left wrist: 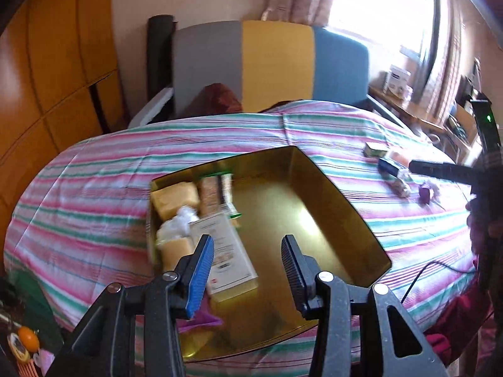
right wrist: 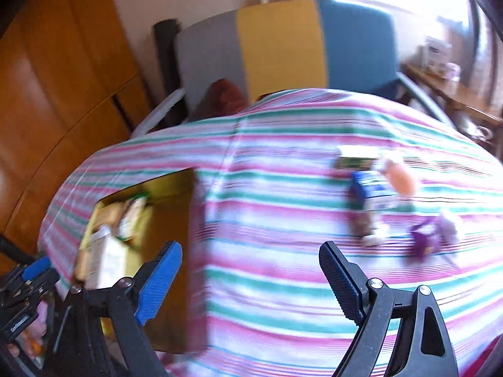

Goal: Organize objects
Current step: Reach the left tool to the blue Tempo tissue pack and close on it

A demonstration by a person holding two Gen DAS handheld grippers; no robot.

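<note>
An open gold tin box [left wrist: 345, 201] lies on the striped bed cover [left wrist: 94, 188]. Its left half holds yellow packets [left wrist: 174, 199], snack bars [left wrist: 209, 194], a white crumpled wrapper [left wrist: 177, 223] and a white carton [left wrist: 226, 251]. My left gripper [left wrist: 248, 242] hangs over the box, open, nothing between its fingers. Loose items lie at the right of the bed: a green box [right wrist: 355, 160], a blue box [right wrist: 371, 190], an orange item [right wrist: 402, 177] and a purple item [right wrist: 421, 242]. My right gripper [right wrist: 250, 248] is wide open over bare cover between the tin box [right wrist: 169, 220] and those items.
A grey, yellow and blue headboard [left wrist: 276, 62] stands behind the bed. A wooden wardrobe [left wrist: 47, 78] fills the left side. At the right are a cluttered desk [left wrist: 408, 100] and a bright window. A black cable [left wrist: 418, 279] crosses the bed's right edge.
</note>
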